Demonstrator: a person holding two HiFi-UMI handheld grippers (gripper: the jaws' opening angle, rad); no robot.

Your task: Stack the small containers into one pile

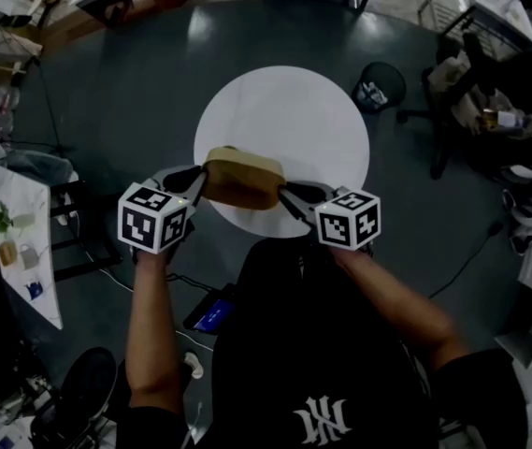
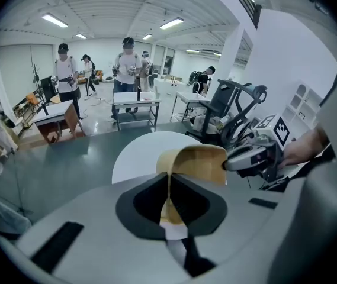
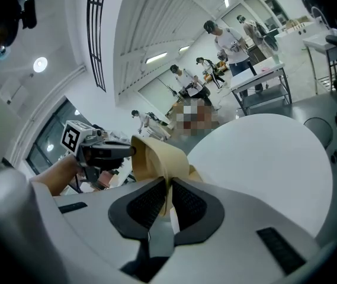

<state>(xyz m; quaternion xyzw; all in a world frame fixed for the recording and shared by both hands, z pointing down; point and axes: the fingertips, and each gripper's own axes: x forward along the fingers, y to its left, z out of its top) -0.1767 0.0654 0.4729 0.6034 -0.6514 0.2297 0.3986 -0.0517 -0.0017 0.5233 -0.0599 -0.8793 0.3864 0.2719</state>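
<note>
A tan, thin-walled container (image 1: pixel 242 179) hangs above the near edge of the round white table (image 1: pixel 284 110). Both grippers hold it, one at each end. My left gripper (image 1: pixel 197 183) is shut on its left rim, and in the left gripper view the thin tan wall of the container (image 2: pixel 195 161) is pinched between the dark pads (image 2: pixel 150 201). At the opposite end my right gripper (image 1: pixel 287 195) is shut on the right rim; the container (image 3: pixel 153 155) shows there as nested tan walls. How many containers are nested I cannot tell.
The white tabletop (image 3: pixel 269 158) carries nothing else in view. A black wastebasket (image 1: pixel 379 84) stands on the grey floor behind the table. Office chairs (image 1: pixel 471 73) and clutter fill the right side, desks (image 1: pixel 22 241) the left. People (image 2: pixel 127 61) stand far off in the room.
</note>
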